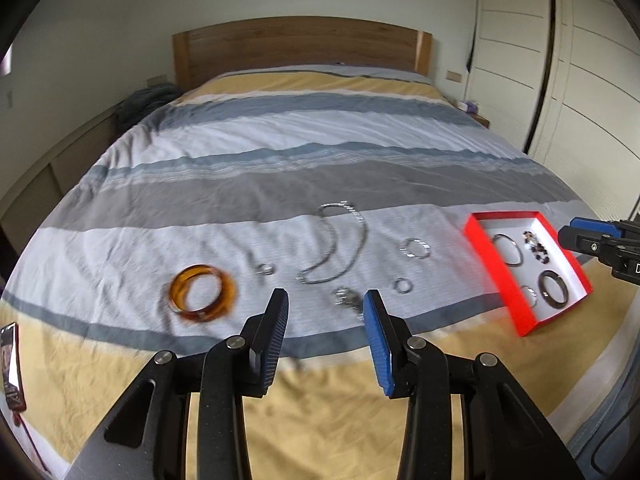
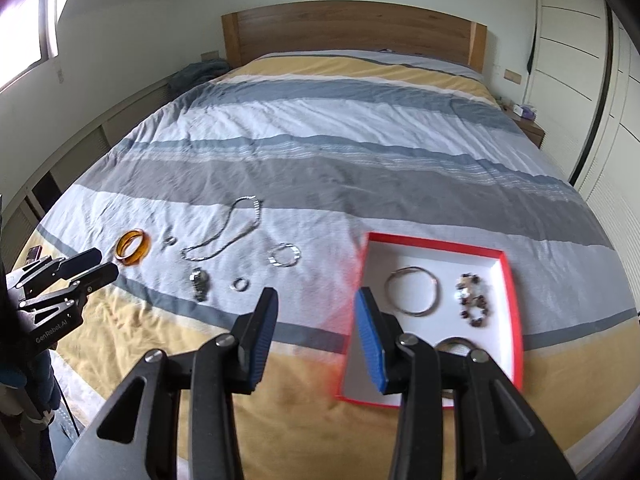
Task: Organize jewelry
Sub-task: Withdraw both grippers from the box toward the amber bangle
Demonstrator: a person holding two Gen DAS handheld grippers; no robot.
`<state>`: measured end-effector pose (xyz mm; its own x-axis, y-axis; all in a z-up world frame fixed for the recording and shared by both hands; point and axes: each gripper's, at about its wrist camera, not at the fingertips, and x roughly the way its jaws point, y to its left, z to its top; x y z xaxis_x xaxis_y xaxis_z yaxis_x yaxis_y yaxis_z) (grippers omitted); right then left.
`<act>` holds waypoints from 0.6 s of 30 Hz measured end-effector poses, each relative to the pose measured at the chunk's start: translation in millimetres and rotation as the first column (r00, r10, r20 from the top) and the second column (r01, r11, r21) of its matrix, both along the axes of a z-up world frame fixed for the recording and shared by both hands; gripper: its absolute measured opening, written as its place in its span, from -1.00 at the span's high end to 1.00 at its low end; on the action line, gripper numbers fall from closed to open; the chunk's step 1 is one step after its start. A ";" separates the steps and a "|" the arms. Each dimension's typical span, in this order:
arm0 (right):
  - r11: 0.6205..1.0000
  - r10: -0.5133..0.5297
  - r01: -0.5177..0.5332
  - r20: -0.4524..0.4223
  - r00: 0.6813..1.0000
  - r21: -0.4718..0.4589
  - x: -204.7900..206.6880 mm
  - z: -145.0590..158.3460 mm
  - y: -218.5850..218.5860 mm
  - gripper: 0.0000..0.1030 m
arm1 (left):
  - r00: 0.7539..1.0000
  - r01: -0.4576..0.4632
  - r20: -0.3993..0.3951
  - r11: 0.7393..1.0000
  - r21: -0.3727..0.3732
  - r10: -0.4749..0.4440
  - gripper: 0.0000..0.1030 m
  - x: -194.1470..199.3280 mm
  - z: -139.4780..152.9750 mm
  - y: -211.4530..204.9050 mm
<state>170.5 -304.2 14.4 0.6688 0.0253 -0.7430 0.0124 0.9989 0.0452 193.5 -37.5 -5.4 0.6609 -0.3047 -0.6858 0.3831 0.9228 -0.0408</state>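
Loose jewelry lies on the striped bedspread: an amber bangle point(image 1: 202, 294) point(image 2: 133, 253), a silver chain necklace point(image 1: 336, 242) point(image 2: 224, 236), a silver watch point(image 1: 347, 298) point(image 2: 199, 283), a small ring point(image 1: 265, 269), a small hoop point(image 1: 402, 285) point(image 2: 240, 284) and a silver bracelet point(image 1: 416, 248) point(image 2: 285, 260). A red box point(image 1: 482, 248) point(image 2: 513, 280) holds a silver bangle point(image 2: 412, 294), a beaded bracelet point(image 2: 474, 300) and a dark ring point(image 1: 554, 285). My left gripper point(image 1: 326, 300) is open and empty above the watch. My right gripper point(image 2: 316, 298) is open and empty at the box's left edge.
The bed has a wooden headboard point(image 2: 352, 28) at the far end. White wardrobe doors point(image 2: 592, 60) line the right side. A low cabinet point(image 1: 60, 160) runs along the left. A nightstand point(image 2: 528, 124) stands at the far right. A dark phone-like object point(image 1: 12, 364) lies at the near left.
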 end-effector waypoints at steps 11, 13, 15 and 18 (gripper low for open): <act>0.999 0.048 -0.048 -0.034 0.998 0.005 15.3 -20.1 53.5 0.26 | 0.988 -0.139 -0.064 0.989 0.052 0.142 0.20 15.9 -35.2 86.7; 0.998 0.057 -0.057 -0.046 0.997 0.011 18.7 -27.1 57.2 0.26 | 0.983 -0.165 -0.075 0.985 0.050 0.169 0.20 20.2 -42.2 100.5; 0.998 0.065 -0.064 -0.058 0.996 0.017 22.3 -33.6 59.4 0.26 | 0.977 -0.192 -0.086 0.980 0.044 0.195 0.19 24.3 -47.2 111.2; 0.997 0.076 -0.074 -0.069 0.995 0.031 26.0 -42.1 59.7 0.26 | 0.968 -0.230 -0.093 0.972 0.041 0.233 0.19 30.4 -52.1 121.3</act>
<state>196.4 -244.5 -27.7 0.6109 0.0951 -0.7860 -0.0584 0.9955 0.0750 223.9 83.8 -57.5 0.6418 -0.1300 -0.7558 0.1545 0.9872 -0.0386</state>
